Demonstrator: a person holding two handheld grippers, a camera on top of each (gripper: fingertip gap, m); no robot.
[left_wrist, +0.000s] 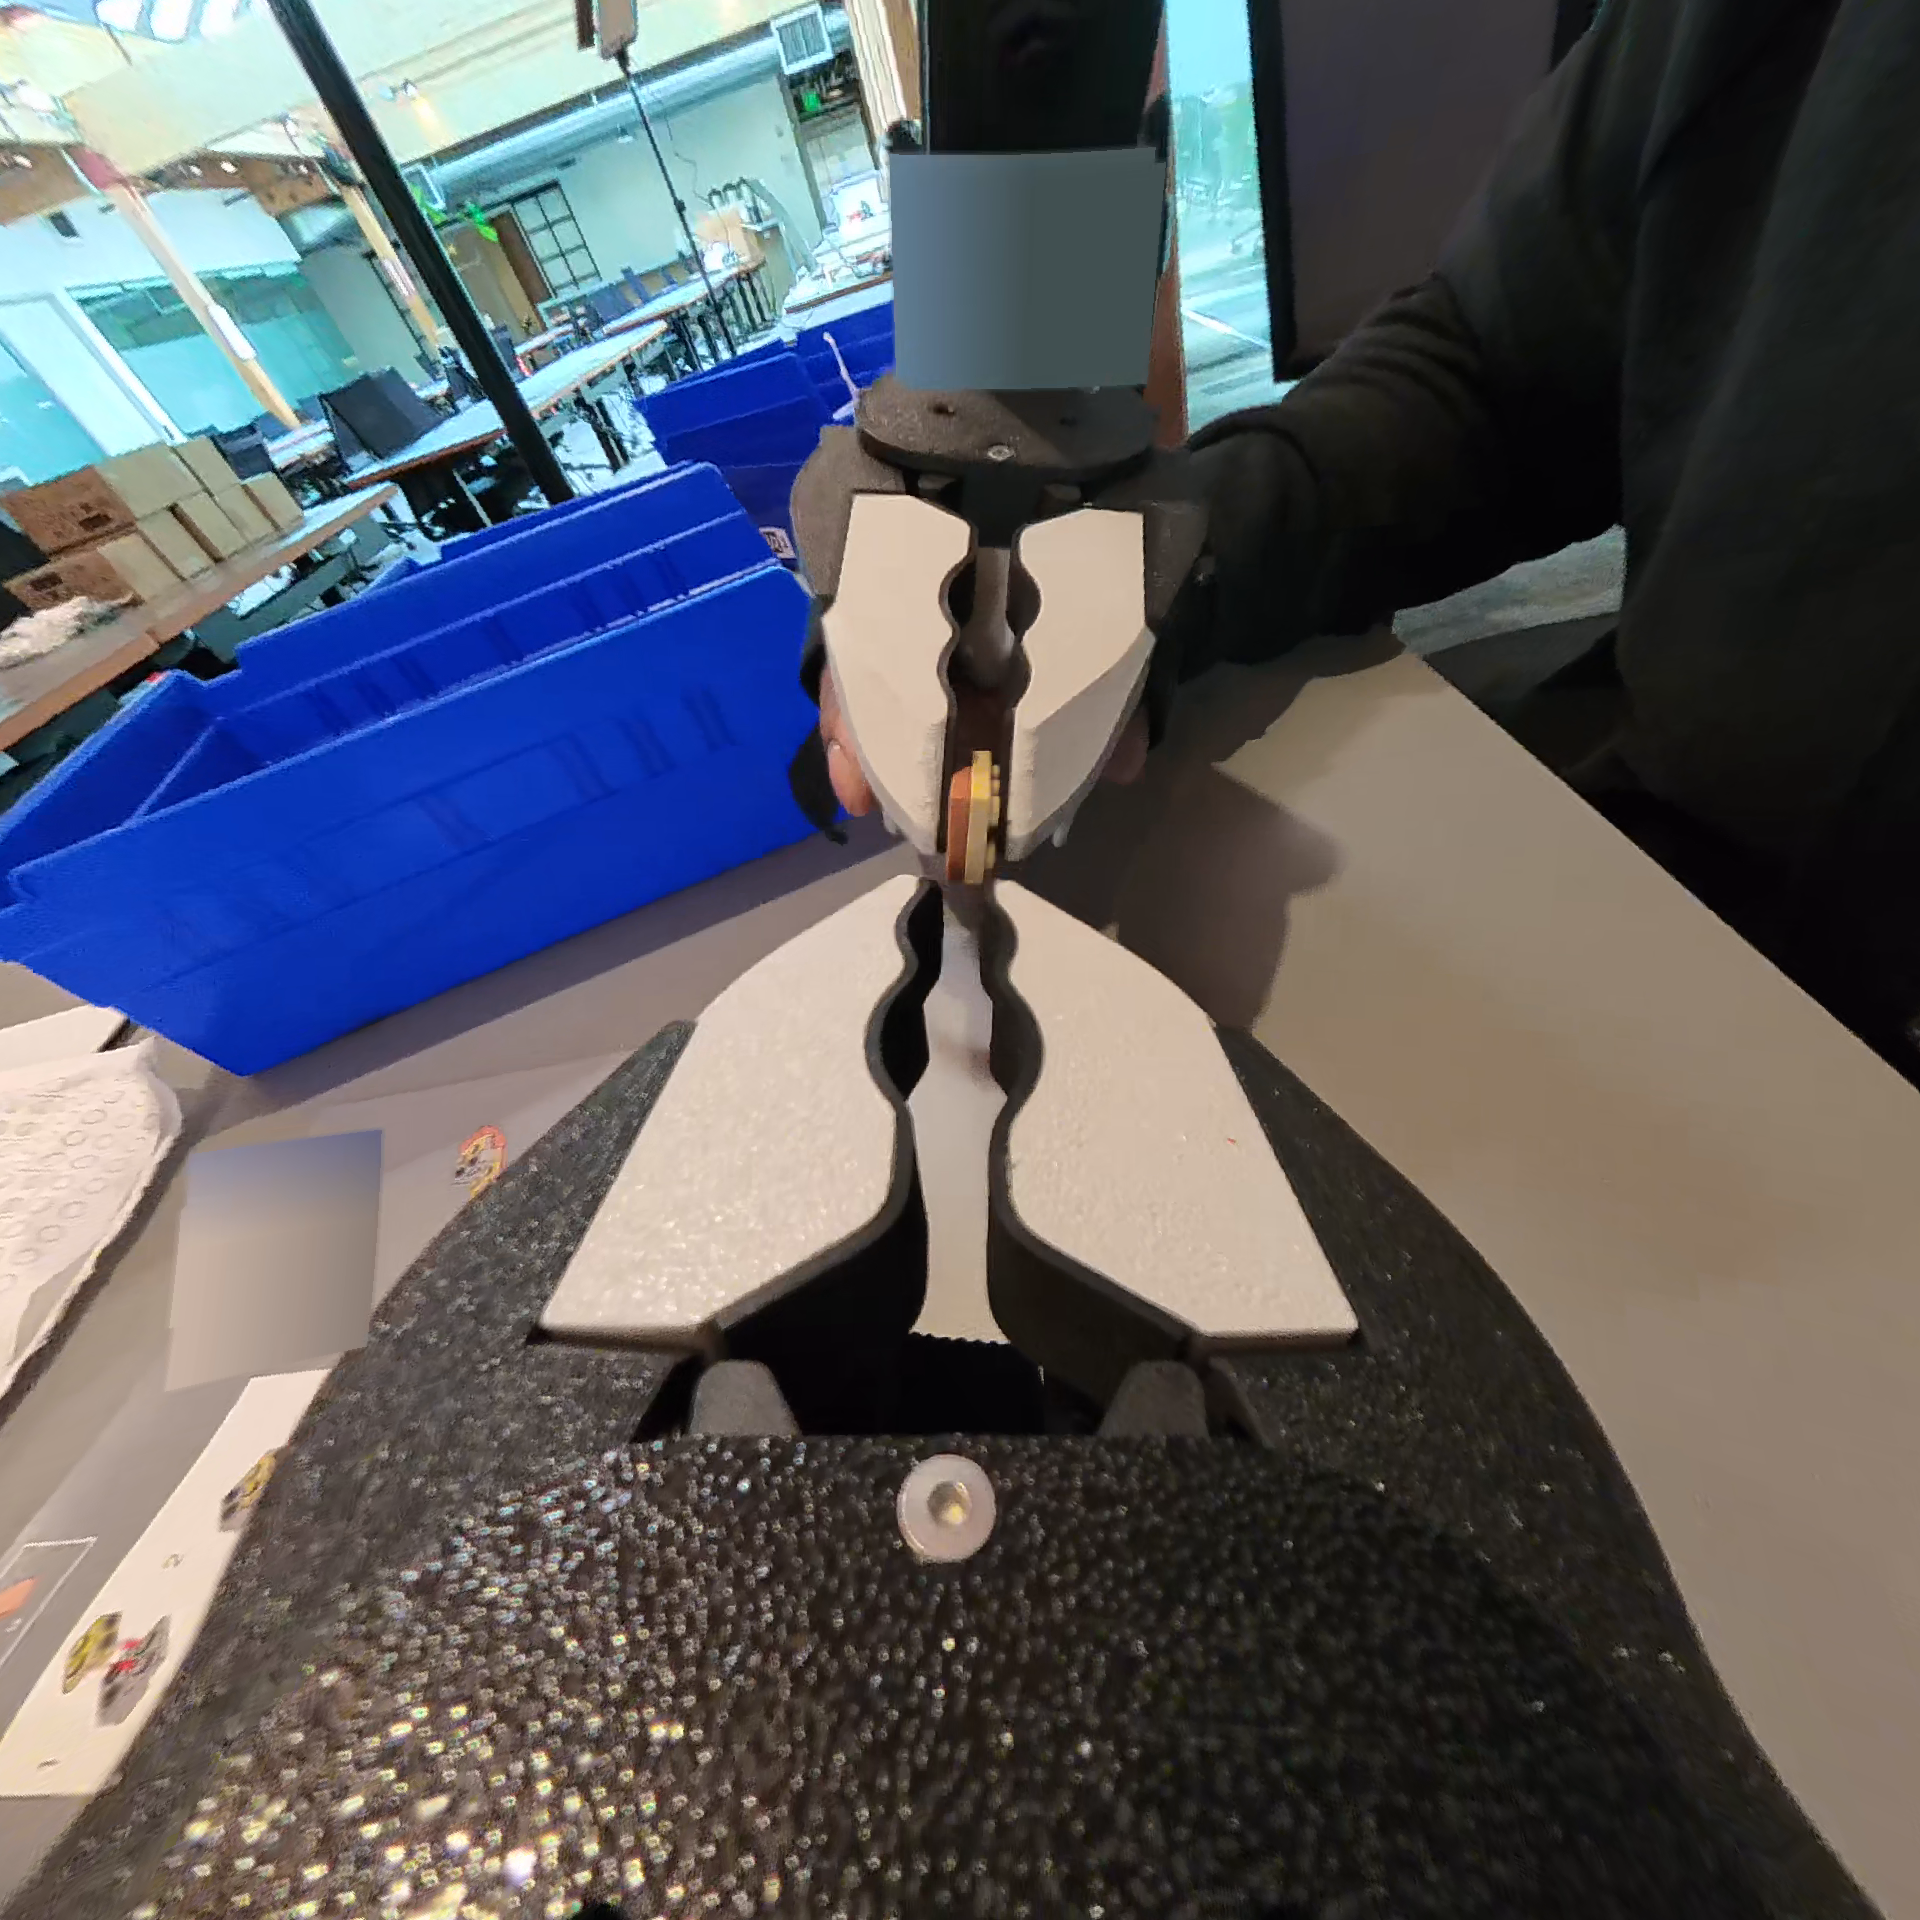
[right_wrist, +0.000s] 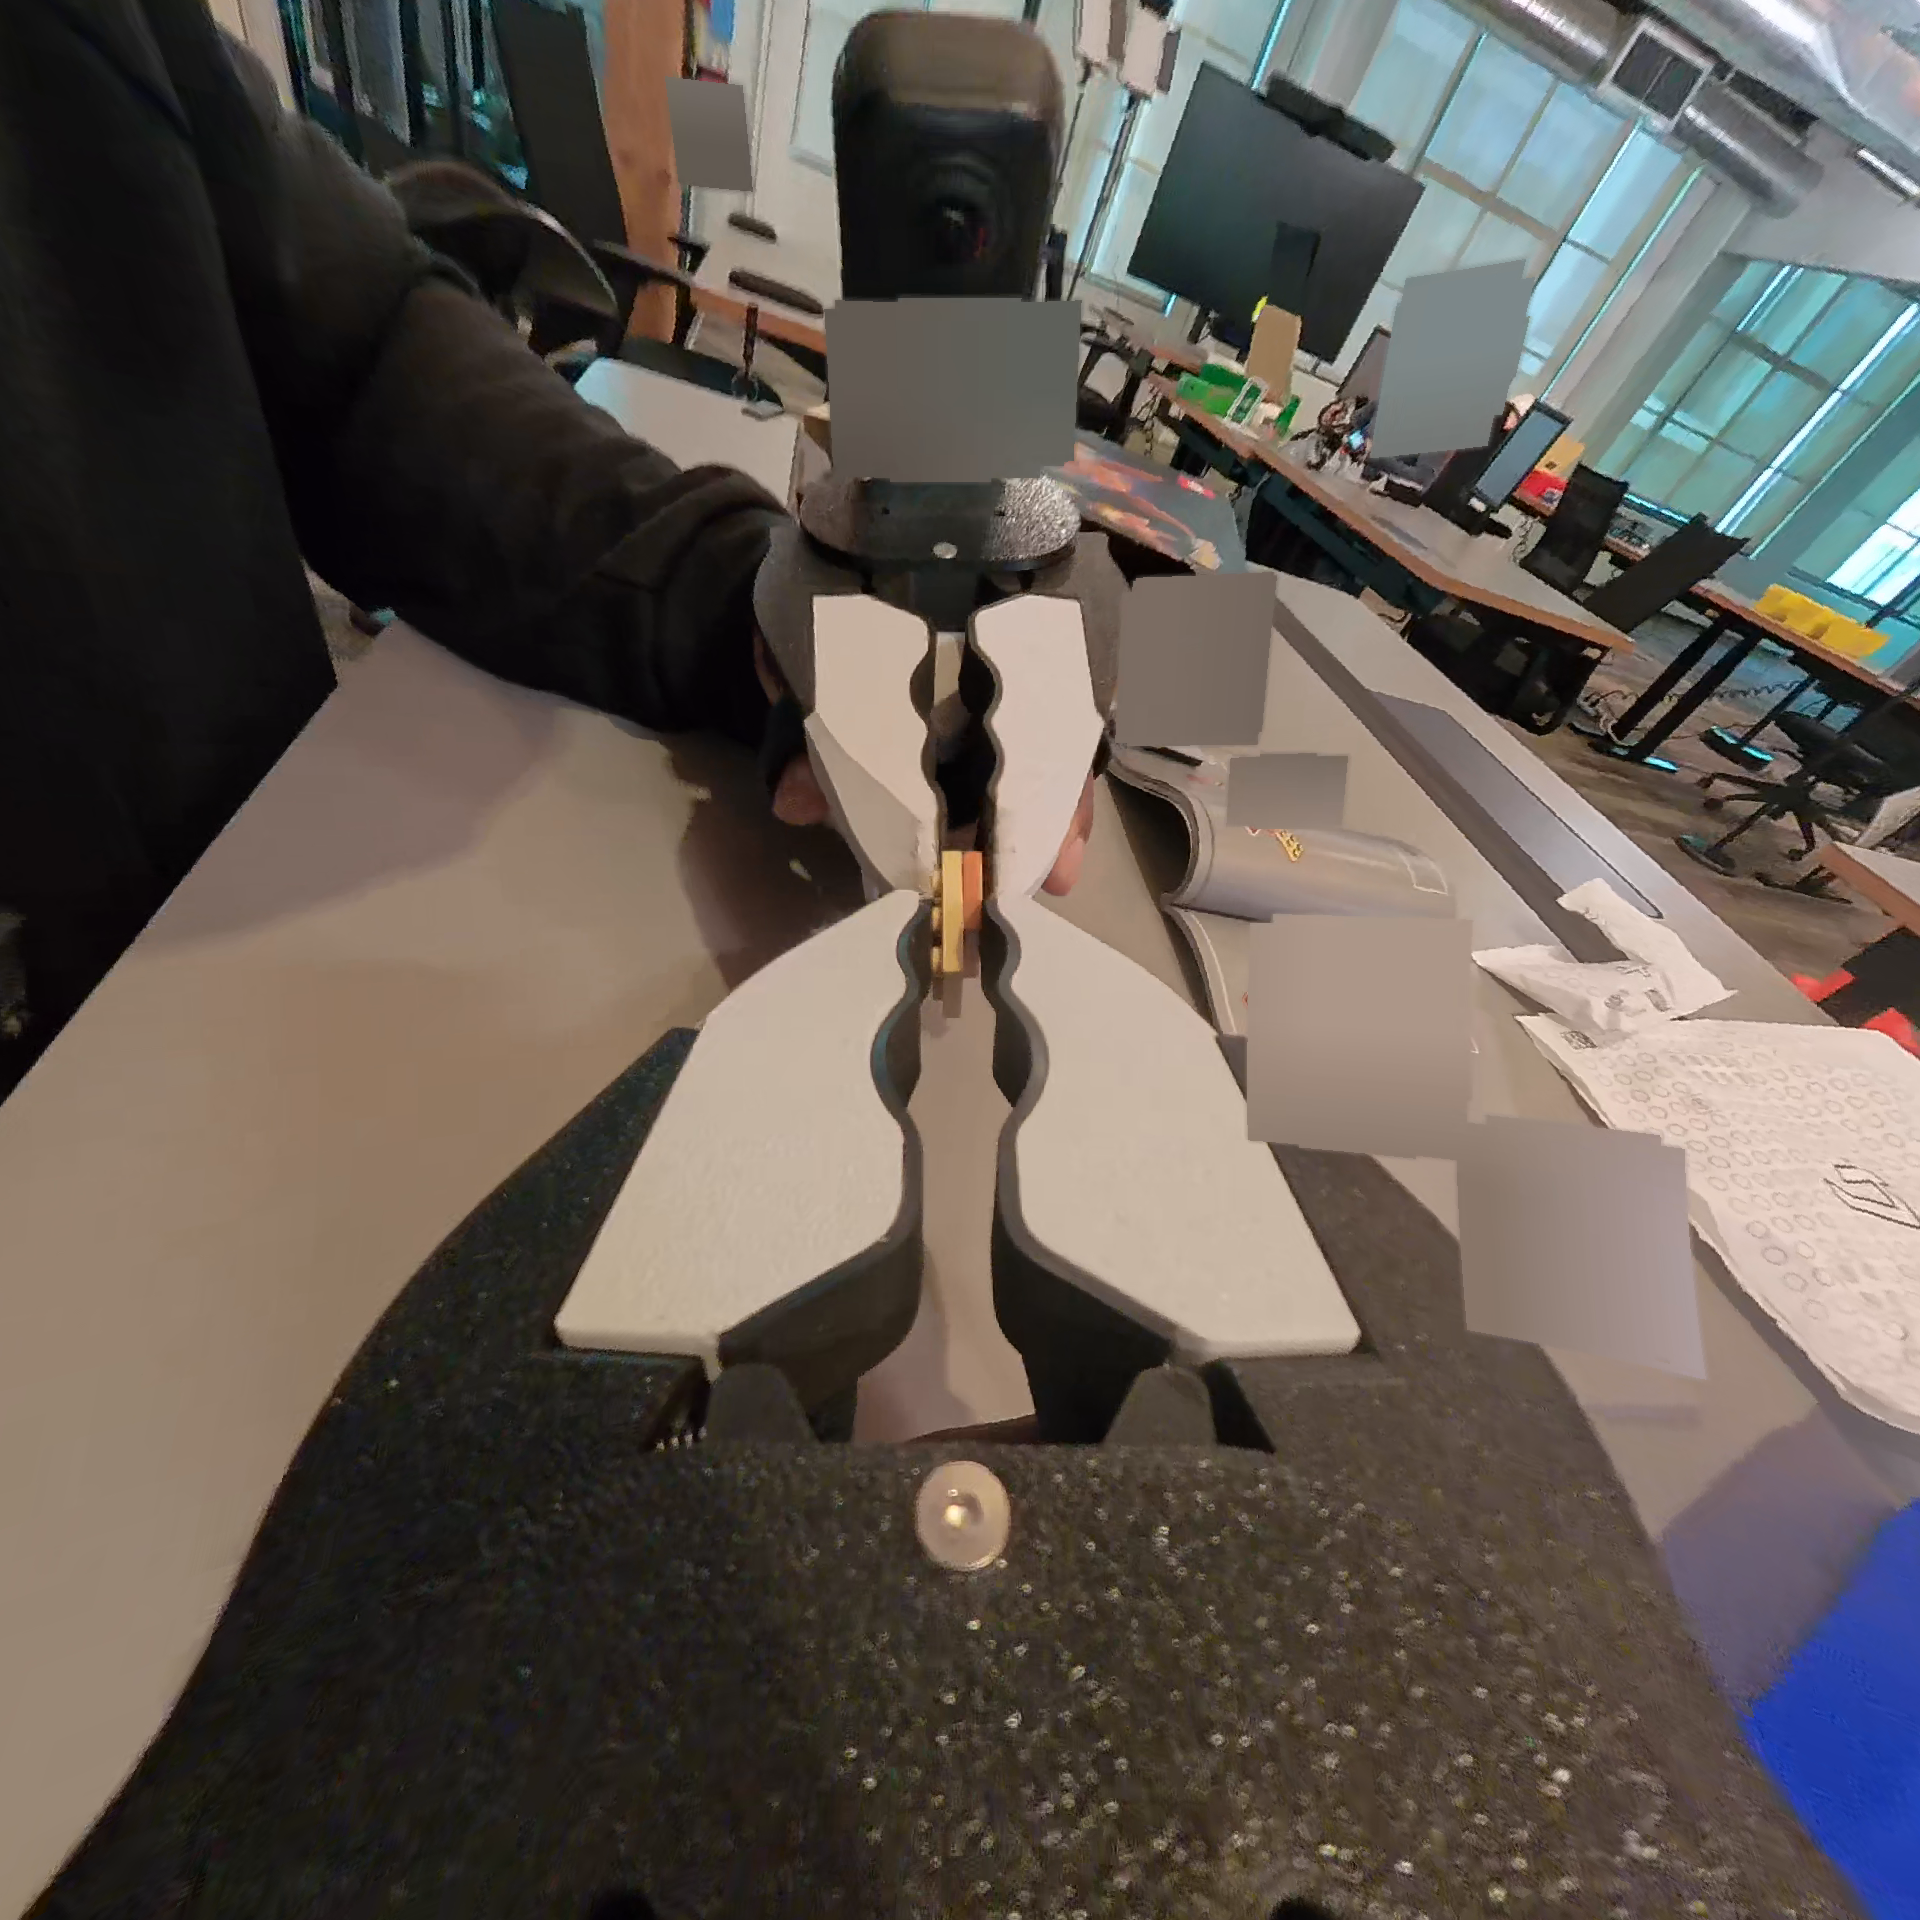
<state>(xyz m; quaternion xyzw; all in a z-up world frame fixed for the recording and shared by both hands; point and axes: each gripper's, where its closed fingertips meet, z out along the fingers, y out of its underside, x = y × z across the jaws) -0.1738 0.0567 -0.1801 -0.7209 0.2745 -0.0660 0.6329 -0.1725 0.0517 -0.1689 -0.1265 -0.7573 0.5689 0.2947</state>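
Left wrist view puts my left claw (left_wrist: 961, 883) at centre, its tips nearly closed and meeting the right claw (left_wrist: 971, 831) nose to nose at 12 o'clock. Between the right claw's pads sits a small stack of plates (left_wrist: 974, 816), yellow on orange (studs on the yellow side), pinched edge-on above the grey desk (left_wrist: 1455, 987). From the right wrist view, the same stack (right_wrist: 953, 920) reaches into both claws' tips; I cannot tell whether my left claw (right_wrist: 961, 831) presses it. Blue bins (left_wrist: 416, 790) stand at 9 o'clock, printed paper sheets (right_wrist: 1766, 1122) at 3 o'clock.
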